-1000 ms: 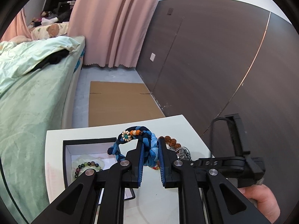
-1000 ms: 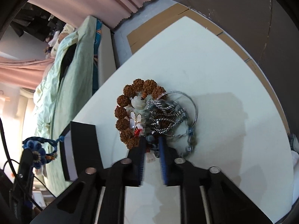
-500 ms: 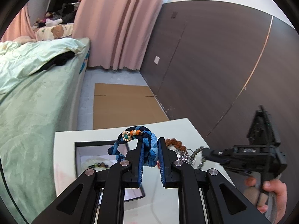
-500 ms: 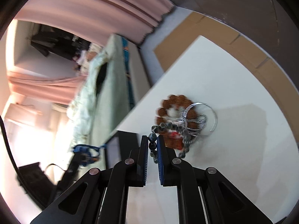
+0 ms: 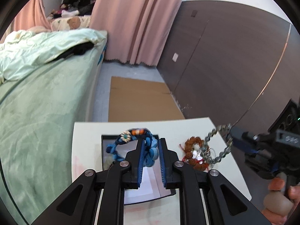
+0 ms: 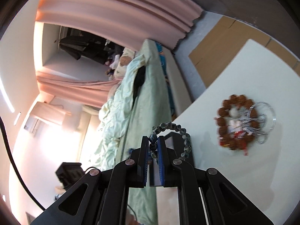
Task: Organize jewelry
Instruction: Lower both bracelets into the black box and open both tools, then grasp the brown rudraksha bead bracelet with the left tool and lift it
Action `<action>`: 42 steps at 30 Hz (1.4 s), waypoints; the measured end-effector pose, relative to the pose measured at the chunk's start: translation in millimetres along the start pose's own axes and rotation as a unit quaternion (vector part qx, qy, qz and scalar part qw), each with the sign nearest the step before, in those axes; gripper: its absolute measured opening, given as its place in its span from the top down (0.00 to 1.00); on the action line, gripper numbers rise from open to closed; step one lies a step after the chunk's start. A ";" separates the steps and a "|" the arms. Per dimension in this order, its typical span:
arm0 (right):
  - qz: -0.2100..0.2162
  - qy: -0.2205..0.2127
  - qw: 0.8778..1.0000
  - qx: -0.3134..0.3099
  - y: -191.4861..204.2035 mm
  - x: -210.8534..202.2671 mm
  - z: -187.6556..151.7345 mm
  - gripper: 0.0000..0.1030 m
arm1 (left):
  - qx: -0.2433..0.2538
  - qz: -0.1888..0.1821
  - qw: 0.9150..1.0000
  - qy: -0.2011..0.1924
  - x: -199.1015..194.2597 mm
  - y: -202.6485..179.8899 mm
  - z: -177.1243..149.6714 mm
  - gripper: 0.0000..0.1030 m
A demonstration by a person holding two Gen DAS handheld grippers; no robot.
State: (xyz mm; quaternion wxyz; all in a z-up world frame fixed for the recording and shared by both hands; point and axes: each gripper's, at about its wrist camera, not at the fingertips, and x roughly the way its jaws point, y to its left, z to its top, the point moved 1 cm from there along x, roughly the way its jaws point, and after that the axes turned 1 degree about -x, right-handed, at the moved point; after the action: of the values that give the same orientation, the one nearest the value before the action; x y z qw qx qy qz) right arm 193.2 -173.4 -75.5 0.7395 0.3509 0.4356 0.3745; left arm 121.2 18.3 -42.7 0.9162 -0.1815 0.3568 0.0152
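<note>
My left gripper (image 5: pixel 151 143) is shut on a blue braided bracelet (image 5: pixel 131 140) with orange and white beads, held over the black-rimmed jewelry box (image 5: pixel 165 193). My right gripper (image 6: pixel 153 140) is shut on a grey-green bead bracelet (image 6: pixel 180 131) and holds it in the air above the table; it also shows in the left wrist view (image 5: pixel 218 144). A brown rudraksha bead bracelet (image 6: pixel 225 112) and a silver chain with a bangle (image 6: pixel 260 120) lie in a pile on the white table (image 6: pixel 243 168). The pile shows in the left wrist view (image 5: pixel 195 150) right of the box.
A bed with a light green cover (image 5: pixel 43 97) runs along the table's left side. Flat cardboard (image 5: pixel 138 101) lies on the floor beyond the table. A dark wood wall (image 5: pixel 225 65) stands on the right. Pink curtains (image 5: pixel 135 18) hang at the back.
My right gripper has closed on the grey-green bead bracelet and lifted it off the pile. My left gripper has moved over the box with the blue bracelet still in it.
</note>
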 end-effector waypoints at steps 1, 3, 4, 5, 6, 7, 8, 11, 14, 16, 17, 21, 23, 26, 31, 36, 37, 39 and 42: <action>0.005 0.001 1.000 -0.004 3.4 2.7 -0.6 0.89 | 0.002 0.005 1.000 0.014 5.4 0.2 -1.4 0.71; 0.009 0.003 1.000 -0.011 8.3 7.4 -1.4 0.89 | -0.004 0.009 1.000 0.027 10.8 4.7 -3.4 0.47; 0.011 0.004 1.000 -0.014 10.4 8.7 -2.1 0.89 | -0.010 0.013 1.000 0.024 10.8 7.5 -3.9 0.37; 0.014 0.006 1.000 -0.017 12.9 11.1 -2.7 0.89 | -0.016 0.016 1.000 0.017 9.3 9.9 -4.1 0.34; 0.017 0.007 1.000 -0.018 13.2 11.6 -3.2 0.89 | -0.018 0.017 1.000 0.011 7.7 11.4 -2.8 0.34; 0.020 0.008 1.000 -0.022 14.9 12.5 -3.0 0.89 | -0.019 0.018 1.000 0.007 6.0 12.0 -0.8 0.33; 0.026 0.008 0.999 -0.026 17.8 13.3 -3.6 0.89 | -0.018 0.018 1.000 0.002 3.7 12.1 1.4 0.31; 0.034 0.008 0.999 -0.036 23.3 13.0 -4.6 0.89 | -0.025 0.020 0.999 -0.017 -3.9 14.7 8.4 0.18; 0.036 0.014 0.998 -0.041 25.3 18.2 -4.8 0.89 | -0.038 0.015 0.999 -0.026 -9.0 18.8 13.6 0.17; 0.038 0.020 0.998 -0.043 26.3 22.6 -5.9 0.89 | -0.041 0.016 0.999 -0.030 -12.3 22.1 16.9 0.17; 0.040 0.023 0.998 -0.044 26.3 24.0 -6.7 0.89 | -0.043 0.017 0.998 -0.031 -14.1 24.0 18.7 0.17; 0.042 0.035 0.997 -0.050 26.4 35.3 -8.8 0.89 | -0.050 0.023 0.997 -0.045 -24.5 33.1 24.6 0.11; 0.040 0.043 0.997 -0.051 27.2 44.6 -11.8 0.89 | -0.058 0.024 0.997 -0.052 -29.6 40.1 27.2 0.07; 0.032 0.059 0.996 -0.055 26.9 57.5 -16.9 0.89 | -0.072 0.024 0.996 -0.055 -32.9 50.6 29.8 0.07; -0.002 0.103 0.994 -0.036 14.2 75.4 -20.9 0.56 | -0.086 0.020 0.995 -0.053 -32.8 58.4 31.6 0.07; -0.048 0.061 0.996 -0.034 0.8 47.6 -5.4 0.40 | -0.074 0.018 0.995 -0.058 -31.1 45.1 30.3 0.07; -0.057 0.051 0.997 -0.032 -2.9 38.6 -1.5 0.40 | -0.070 0.016 0.995 -0.062 -31.4 41.5 29.9 0.07; -0.075 0.033 0.996 -0.027 -10.4 22.2 4.2 0.40 | -0.058 0.009 0.996 -0.066 -30.1 29.7 28.9 0.07; -0.103 0.016 0.994 -0.015 -24.3 -1.3 10.8 0.40 | -0.039 -0.002 0.998 -0.058 -23.6 11.1 25.0 0.07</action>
State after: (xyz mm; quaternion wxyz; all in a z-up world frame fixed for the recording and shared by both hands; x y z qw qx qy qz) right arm 208.6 -188.2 -91.6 0.7723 0.2873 0.4755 0.3080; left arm 118.0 39.7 -13.7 0.9275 -0.2169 0.3021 0.0378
